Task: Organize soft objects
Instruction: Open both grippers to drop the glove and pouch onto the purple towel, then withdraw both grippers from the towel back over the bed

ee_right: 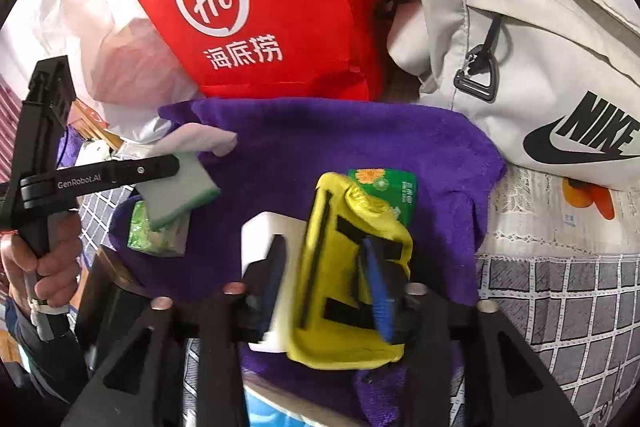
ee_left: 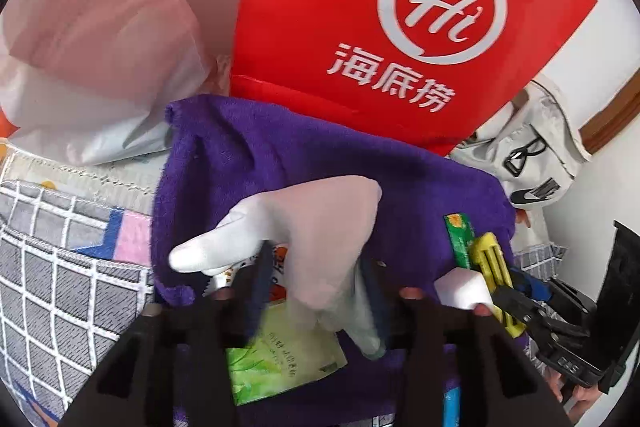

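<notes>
A purple towel (ee_left: 248,155) lies spread on the bed; it also shows in the right wrist view (ee_right: 340,143). My left gripper (ee_left: 316,291) is shut on a pale soft pouch (ee_left: 320,223) and holds it above a green tissue pack (ee_left: 280,359). From the right wrist view, the left gripper (ee_right: 180,167) pinches the same pale item (ee_right: 176,195). My right gripper (ee_right: 324,287) is shut on a yellow pouch with black stripes (ee_right: 344,251), next to a white block (ee_right: 264,239). A green packet (ee_right: 384,187) lies just beyond.
A red bag with a white logo (ee_left: 380,27) stands behind the towel. A pale plastic bag (ee_left: 88,47) is on the left. A grey Nike bag (ee_right: 540,67) is at the right. A grey checked blanket (ee_left: 60,267) covers the bed.
</notes>
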Demonstrator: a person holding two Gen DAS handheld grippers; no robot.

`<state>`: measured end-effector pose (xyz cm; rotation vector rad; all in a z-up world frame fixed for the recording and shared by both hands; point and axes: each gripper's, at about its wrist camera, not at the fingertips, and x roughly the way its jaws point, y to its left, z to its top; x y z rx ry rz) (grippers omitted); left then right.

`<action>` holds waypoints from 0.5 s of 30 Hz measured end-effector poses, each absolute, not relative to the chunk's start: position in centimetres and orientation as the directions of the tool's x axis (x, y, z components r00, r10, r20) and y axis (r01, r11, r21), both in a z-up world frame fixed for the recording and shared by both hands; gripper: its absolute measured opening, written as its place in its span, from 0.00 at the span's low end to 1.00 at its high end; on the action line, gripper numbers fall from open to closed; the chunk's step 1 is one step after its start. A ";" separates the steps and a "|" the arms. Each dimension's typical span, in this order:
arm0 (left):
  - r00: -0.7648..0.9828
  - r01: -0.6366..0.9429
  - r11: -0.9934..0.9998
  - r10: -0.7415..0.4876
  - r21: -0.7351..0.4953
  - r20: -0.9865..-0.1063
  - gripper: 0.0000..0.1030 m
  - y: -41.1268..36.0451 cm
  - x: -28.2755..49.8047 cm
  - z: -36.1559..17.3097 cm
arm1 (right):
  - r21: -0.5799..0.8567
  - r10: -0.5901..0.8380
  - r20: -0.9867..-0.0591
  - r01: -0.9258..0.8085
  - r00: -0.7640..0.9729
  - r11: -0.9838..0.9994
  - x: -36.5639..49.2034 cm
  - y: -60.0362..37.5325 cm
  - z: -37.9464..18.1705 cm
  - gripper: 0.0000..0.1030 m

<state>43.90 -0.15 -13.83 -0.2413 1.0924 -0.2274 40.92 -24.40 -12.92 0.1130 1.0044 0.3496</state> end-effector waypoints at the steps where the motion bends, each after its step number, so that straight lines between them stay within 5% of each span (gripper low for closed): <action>1: 0.447 0.048 0.956 -0.281 -0.291 -0.850 0.59 -0.1 43.9 -13.7 | 0.256 0.341 -0.804 -0.233 0.487 0.938 40.9 -24.3 -12.8 0.57; 15: 0.579 0.045 0.973 -0.211 -0.227 -0.788 0.59 2.5 37.9 -7.4 | 0.219 0.332 -0.745 -0.257 0.579 0.941 36.8 -23.1 -7.4 0.60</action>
